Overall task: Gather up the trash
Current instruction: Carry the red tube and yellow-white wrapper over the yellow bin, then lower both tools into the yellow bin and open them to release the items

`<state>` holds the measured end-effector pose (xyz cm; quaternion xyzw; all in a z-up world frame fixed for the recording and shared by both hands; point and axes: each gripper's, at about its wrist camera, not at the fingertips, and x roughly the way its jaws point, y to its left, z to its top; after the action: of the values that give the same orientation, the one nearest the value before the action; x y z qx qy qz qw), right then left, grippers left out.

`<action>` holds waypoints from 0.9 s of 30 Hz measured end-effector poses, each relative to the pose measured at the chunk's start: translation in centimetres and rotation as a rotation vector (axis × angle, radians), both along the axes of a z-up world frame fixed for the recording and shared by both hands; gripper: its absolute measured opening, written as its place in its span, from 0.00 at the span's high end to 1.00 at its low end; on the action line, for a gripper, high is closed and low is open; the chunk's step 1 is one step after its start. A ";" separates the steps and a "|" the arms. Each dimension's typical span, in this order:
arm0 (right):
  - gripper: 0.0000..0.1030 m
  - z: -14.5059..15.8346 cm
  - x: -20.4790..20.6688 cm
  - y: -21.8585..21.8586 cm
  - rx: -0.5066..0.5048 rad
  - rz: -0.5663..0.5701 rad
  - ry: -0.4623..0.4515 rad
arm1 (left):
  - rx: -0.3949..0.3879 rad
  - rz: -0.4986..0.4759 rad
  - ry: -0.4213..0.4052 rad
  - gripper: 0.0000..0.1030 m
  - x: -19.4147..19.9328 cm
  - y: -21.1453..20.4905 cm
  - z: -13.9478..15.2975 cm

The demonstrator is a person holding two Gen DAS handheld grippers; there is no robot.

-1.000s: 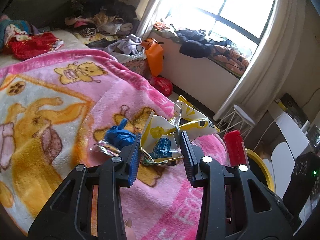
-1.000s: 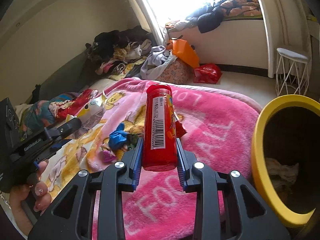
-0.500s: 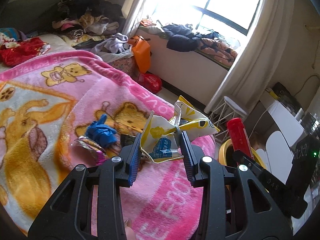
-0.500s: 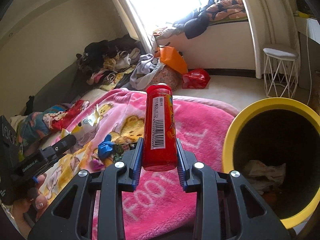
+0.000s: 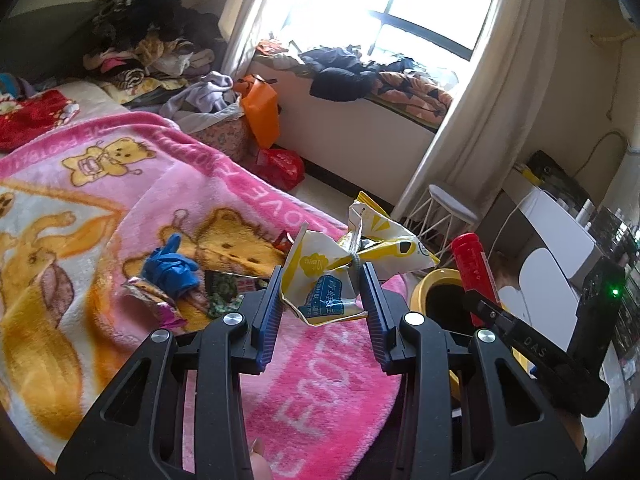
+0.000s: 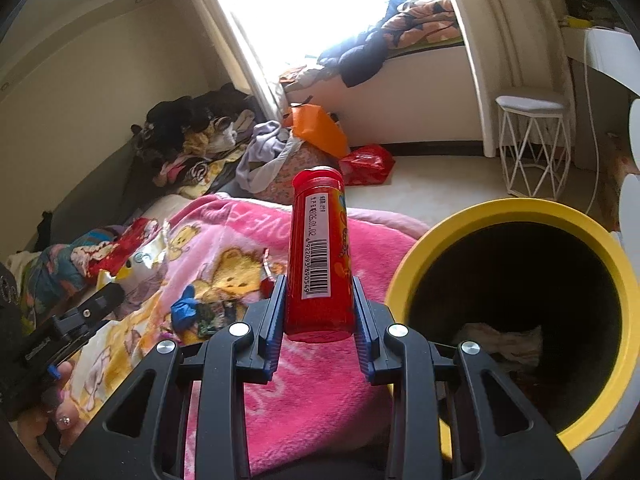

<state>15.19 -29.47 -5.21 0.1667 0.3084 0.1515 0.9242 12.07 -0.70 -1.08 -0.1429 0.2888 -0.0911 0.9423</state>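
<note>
My left gripper [image 5: 322, 306] is shut on a crumpled yellow and white snack bag [image 5: 340, 268] and holds it above the pink blanket [image 5: 320, 380]. My right gripper [image 6: 318, 312] is shut on an upright red tube can [image 6: 318, 256] with a barcode label, just left of the yellow-rimmed trash bin [image 6: 516, 210]. The can [image 5: 474, 270] and the bin [image 5: 424, 284] also show at the right of the left wrist view. A blue glove [image 5: 172, 270] and several wrappers [image 5: 154, 300] lie on the blanket.
Crumpled paper [image 6: 496, 336] lies inside the bin. A white wire stool [image 6: 532, 140] stands by the curtain. Red bag [image 6: 366, 164] and orange bag [image 6: 320, 128] sit on the floor under the window bench. Clothes pile [image 5: 148, 48] lies at the bed's far end.
Both grippers have moved right toward the yellow bin with their loads. The bin now fills more of the right wrist view, and the blanket trash has slid left.
</note>
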 end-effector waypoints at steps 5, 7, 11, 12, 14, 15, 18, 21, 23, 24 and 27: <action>0.72 0.0 -0.3 -1.3 0.006 -0.034 -0.001 | 0.002 -0.023 -0.009 0.70 -0.1 -1.1 0.2; 0.72 -0.1 -0.4 -1.8 0.007 -0.047 -0.001 | 0.004 -0.033 -0.010 0.70 -0.1 -1.6 0.3; 0.72 -0.2 -0.5 -3.1 0.009 -0.076 0.001 | 0.009 -0.056 -0.010 0.70 0.1 -2.5 0.3; 0.72 -0.2 -0.5 -3.4 0.009 -0.084 0.002 | 0.009 -0.060 -0.011 0.70 0.0 -2.7 0.4; 0.72 -0.1 -0.5 -3.8 0.007 -0.097 0.002 | 0.013 -0.069 -0.014 0.70 0.0 -3.2 0.4; 0.72 -0.2 -0.5 -4.1 0.007 -0.107 0.004 | 0.013 -0.077 -0.014 0.70 0.0 -3.5 0.4; 0.72 -0.3 -0.3 -5.0 0.008 -0.127 0.007 | 0.019 -0.092 -0.017 0.70 0.2 -4.3 0.3; 0.72 -0.4 -0.3 -5.5 0.005 -0.147 0.010 | 0.023 -0.107 -0.020 0.70 0.2 -5.1 0.3; 0.72 -0.5 -0.2 -6.0 0.006 -0.159 0.013 | 0.028 -0.117 -0.021 0.70 0.2 -5.7 0.4; 0.72 -0.6 -0.2 -6.2 0.004 -0.164 0.014 | 0.030 -0.122 -0.021 0.70 0.3 -6.0 0.4; 0.72 -0.7 -0.4 -6.6 -0.001 -0.182 0.015 | 0.037 -0.137 -0.020 0.70 0.4 -6.8 0.3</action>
<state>14.81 -36.03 -5.88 0.1944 0.2987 0.0655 0.9320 12.48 -7.50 -0.79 -0.1042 0.2899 -0.1512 0.9393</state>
